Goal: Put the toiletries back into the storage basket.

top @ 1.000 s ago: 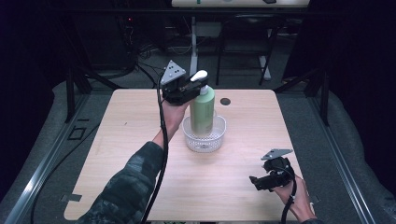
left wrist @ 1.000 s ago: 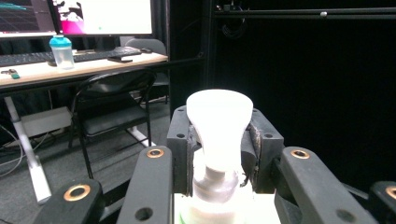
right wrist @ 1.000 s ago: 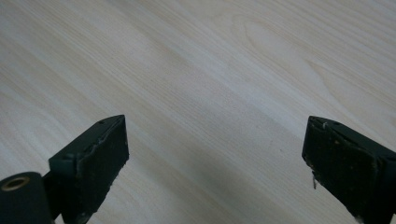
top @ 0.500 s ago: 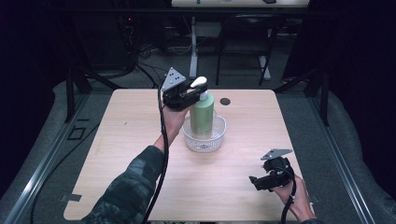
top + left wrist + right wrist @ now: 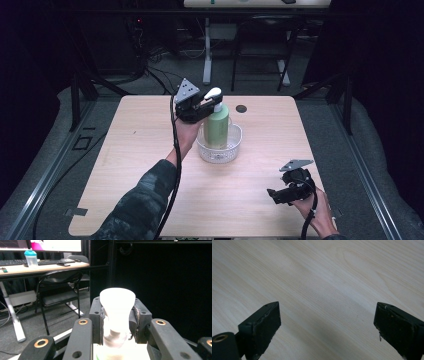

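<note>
L claw [image 5: 206, 103] clamped on white pump head [image 5: 117, 300] of green soap bottle [image 5: 217, 127], pads either side of pump neck; bottle upright below claw, base inside clear plastic basket [image 5: 219, 152] on counter [image 5: 140, 145]. R claw [image 5: 276, 194] well apart, low over bare counter, jaws wide, nothing between

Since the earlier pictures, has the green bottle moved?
Yes. The green bottle, held by the left gripper, has sunk deeper into the clear basket.
</note>
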Action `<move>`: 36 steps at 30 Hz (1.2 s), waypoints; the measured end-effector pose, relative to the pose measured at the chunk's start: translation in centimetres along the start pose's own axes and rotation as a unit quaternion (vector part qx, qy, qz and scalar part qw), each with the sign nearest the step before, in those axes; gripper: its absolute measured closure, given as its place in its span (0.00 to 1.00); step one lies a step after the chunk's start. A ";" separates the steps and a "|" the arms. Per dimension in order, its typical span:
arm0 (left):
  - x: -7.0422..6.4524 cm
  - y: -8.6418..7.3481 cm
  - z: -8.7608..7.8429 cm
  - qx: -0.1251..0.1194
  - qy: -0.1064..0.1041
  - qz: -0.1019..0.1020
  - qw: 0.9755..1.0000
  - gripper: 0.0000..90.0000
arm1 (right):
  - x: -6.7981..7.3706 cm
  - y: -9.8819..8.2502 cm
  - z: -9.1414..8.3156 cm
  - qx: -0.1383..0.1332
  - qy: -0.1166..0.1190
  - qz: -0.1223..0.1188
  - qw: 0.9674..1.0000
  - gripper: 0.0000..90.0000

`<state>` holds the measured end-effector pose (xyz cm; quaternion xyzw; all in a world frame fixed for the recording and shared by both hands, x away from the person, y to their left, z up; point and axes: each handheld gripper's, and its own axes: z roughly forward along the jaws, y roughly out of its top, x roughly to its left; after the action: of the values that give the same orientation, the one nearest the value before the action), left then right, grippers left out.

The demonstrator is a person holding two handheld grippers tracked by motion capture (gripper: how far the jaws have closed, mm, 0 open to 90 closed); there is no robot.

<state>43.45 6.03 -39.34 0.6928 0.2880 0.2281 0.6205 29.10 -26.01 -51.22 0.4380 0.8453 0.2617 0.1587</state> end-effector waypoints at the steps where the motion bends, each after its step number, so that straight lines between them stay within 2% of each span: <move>1: 0.0 -0.1 0.0 0.001 -0.001 0.001 1.000 0.75 | 0.0 0.0 0.0 0.000 0.000 0.000 1.000 0.08; 10: 0.0 -0.9 0.2 0.002 0.002 0.003 1.000 0.75 | 0.0 0.0 0.0 0.000 0.000 -0.003 1.000 0.08; 20: -0.1 -1.8 0.6 0.016 0.001 0.004 1.000 0.75 | 0.0 0.0 0.1 0.003 0.000 -0.004 1.000 0.08; 36: 0.0 -2.7 1.0 0.017 0.006 0.005 1.000 0.75 | 0.0 0.0 0.0 0.001 0.001 -0.001 1.000 0.08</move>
<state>43.82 5.45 -42.15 0.7032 0.2926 0.2304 0.6057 29.10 -26.03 -51.28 0.4370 0.8462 0.2609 0.1575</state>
